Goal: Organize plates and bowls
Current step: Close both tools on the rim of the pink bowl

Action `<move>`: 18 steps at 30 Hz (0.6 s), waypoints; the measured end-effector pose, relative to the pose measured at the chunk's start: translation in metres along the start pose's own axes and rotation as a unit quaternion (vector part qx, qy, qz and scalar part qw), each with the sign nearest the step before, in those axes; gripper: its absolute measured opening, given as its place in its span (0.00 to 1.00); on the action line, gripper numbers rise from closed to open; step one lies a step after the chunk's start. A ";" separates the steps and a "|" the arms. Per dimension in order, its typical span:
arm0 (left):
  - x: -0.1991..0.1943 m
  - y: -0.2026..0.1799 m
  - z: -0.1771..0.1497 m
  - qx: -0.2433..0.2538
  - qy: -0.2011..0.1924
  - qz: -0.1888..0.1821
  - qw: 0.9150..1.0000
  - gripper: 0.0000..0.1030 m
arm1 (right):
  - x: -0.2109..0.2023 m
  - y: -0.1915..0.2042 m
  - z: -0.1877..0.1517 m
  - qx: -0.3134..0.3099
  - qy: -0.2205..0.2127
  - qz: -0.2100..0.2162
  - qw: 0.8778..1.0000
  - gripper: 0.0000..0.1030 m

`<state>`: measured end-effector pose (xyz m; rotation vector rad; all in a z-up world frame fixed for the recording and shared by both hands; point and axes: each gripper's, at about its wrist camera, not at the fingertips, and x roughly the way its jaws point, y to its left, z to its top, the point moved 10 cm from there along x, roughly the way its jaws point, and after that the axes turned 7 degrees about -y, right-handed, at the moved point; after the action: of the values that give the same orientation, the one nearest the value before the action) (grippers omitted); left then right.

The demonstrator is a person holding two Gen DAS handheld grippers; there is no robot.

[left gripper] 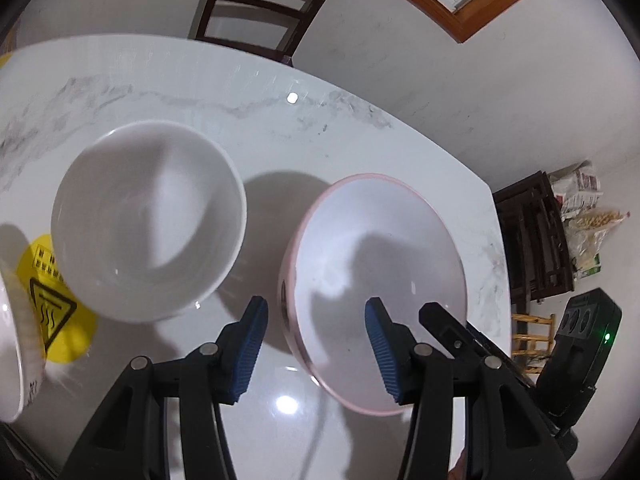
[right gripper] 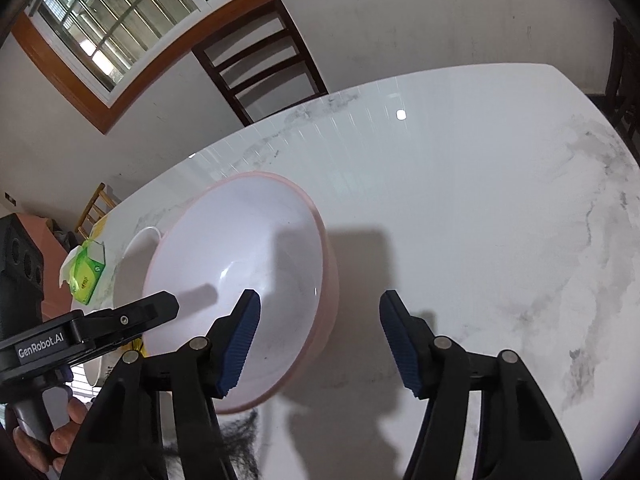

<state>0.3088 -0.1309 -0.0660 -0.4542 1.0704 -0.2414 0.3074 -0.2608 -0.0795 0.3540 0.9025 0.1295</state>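
A pink-rimmed bowl (left gripper: 380, 280) with a white inside stands on the white marble table (left gripper: 280, 128). A plain white bowl (left gripper: 148, 216) stands to its left. My left gripper (left gripper: 316, 344) is open, its jaws either side of the pink bowl's near left rim, one finger inside the bowl. My right gripper (right gripper: 316, 340) is open, its jaws astride the pink bowl's (right gripper: 240, 280) right rim. The left gripper's body (right gripper: 80, 332) shows at the left of the right wrist view. Neither gripper holds anything.
A white ribbed dish (left gripper: 16, 340) sits at the left edge over a yellow warning sticker (left gripper: 60, 312). A green tissue pack (right gripper: 86, 276) and another white dish (right gripper: 132, 264) lie behind the pink bowl. A dark wooden chair (right gripper: 264, 64) stands at the far side.
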 end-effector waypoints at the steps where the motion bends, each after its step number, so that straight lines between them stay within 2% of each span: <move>1: 0.002 0.000 0.000 0.008 0.000 0.006 1.000 0.50 | 0.004 0.000 0.000 0.001 0.003 0.002 1.000 0.57; 5: 0.009 0.002 -0.005 0.022 0.007 0.019 1.000 0.49 | 0.010 0.001 -0.002 -0.010 0.007 0.005 1.000 0.54; 6: 0.009 0.003 -0.007 0.025 0.008 0.024 0.999 0.46 | 0.011 0.000 -0.002 -0.013 0.007 0.003 1.000 0.53; 7: 0.011 0.004 -0.008 0.029 0.010 0.026 0.999 0.33 | 0.012 0.000 -0.003 -0.012 0.009 0.004 1.000 0.48; 8: 0.014 0.003 -0.010 0.030 0.015 0.024 0.999 0.27 | 0.014 0.000 -0.004 -0.008 0.012 0.009 1.000 0.41; 10: 0.017 0.005 -0.013 0.033 0.023 0.030 0.999 0.23 | 0.018 -0.001 -0.006 0.000 0.017 0.017 1.000 0.34; 11: 0.017 0.006 -0.015 0.036 0.022 0.031 0.999 0.22 | 0.019 0.000 -0.007 0.001 0.019 0.019 1.000 0.27; 12: 0.016 0.007 -0.015 0.037 0.021 0.031 0.999 0.22 | 0.019 -0.001 -0.009 0.002 0.022 0.019 1.000 0.25; 18: 0.004 0.007 -0.020 0.041 0.019 0.021 0.999 0.22 | 0.005 0.004 -0.014 -0.001 0.015 0.018 1.000 0.24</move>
<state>0.2926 -0.1312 -0.0805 -0.3545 1.1018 -0.2553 0.2992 -0.2524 -0.0901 0.3673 0.9259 0.1684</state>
